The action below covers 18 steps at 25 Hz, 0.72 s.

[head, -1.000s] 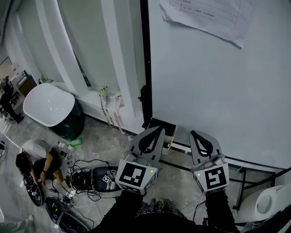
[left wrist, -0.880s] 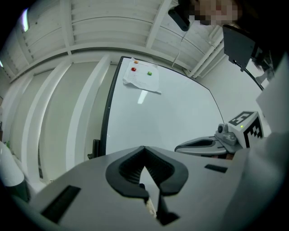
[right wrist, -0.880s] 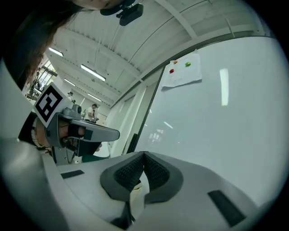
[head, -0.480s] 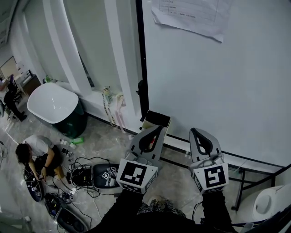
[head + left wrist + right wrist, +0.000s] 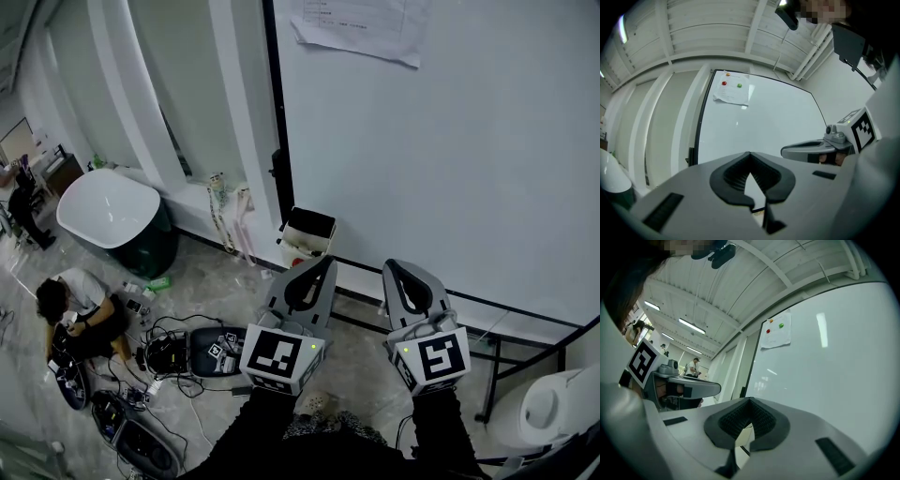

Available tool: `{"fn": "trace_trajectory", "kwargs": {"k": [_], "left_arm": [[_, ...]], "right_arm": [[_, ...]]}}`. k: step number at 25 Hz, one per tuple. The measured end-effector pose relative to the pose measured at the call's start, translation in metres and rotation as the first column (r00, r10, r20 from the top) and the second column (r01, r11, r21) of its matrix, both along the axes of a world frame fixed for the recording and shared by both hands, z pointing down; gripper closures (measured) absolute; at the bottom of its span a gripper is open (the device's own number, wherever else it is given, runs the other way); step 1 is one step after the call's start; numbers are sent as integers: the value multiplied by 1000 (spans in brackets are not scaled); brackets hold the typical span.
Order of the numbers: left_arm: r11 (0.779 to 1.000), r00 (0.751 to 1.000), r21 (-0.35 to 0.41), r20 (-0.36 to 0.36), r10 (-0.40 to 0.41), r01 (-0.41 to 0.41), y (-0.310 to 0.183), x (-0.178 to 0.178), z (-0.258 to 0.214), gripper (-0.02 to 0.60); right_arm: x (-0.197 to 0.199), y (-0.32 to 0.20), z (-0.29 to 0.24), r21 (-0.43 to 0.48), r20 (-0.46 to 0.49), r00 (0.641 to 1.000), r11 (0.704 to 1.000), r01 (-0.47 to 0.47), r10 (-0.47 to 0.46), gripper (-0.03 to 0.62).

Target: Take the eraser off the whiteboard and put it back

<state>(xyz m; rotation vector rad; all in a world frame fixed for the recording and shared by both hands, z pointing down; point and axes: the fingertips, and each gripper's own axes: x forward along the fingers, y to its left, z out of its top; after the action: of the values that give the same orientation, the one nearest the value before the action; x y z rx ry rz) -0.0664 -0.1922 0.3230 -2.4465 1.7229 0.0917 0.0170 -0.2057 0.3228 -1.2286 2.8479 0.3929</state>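
Both grippers are up in front of the whiteboard [image 5: 450, 141], side by side, pointing toward its lower edge. The left gripper [image 5: 325, 266] has its jaws pressed together with nothing between them, and the right gripper [image 5: 391, 267] is closed and empty too. At the whiteboard's lower left corner sits a small box-like thing [image 5: 309, 225] with a dark top; whether that's the eraser, I can't tell. A paper sheet [image 5: 356, 23] hangs at the whiteboard's top left, pinned by a red magnet [image 5: 723, 83] and a green magnet [image 5: 739, 85]. Just left of the whiteboard, straps [image 5: 225, 211] dangle. Further out stands a white tub [image 5: 103, 211], and a person [image 5: 70, 295] crouches on the floor [image 5: 234, 281] beside tangled cables [image 5: 178, 352]. Under the whiteboard runs its black stand [image 5: 497, 370].
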Motion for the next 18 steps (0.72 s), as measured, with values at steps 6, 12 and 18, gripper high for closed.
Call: {"fn": "trace_trajectory", "kwargs": {"k": [6,12,18], "left_arm": [[1000,1000,14,11,-11,11,22,10,-5,575],[1000,1000,11,15,-28,27,39,15,-5,575],[999,999,8,10,-32,32,52,21,-2,575]], "right_arm": [[8,21,-3,6,2,1000,1000,12,-12,586],[20,36,-6,6,15,1000,1000,10,-10,586],[30,46,-2,8,10,1000,1000,1,-1,586]]}}
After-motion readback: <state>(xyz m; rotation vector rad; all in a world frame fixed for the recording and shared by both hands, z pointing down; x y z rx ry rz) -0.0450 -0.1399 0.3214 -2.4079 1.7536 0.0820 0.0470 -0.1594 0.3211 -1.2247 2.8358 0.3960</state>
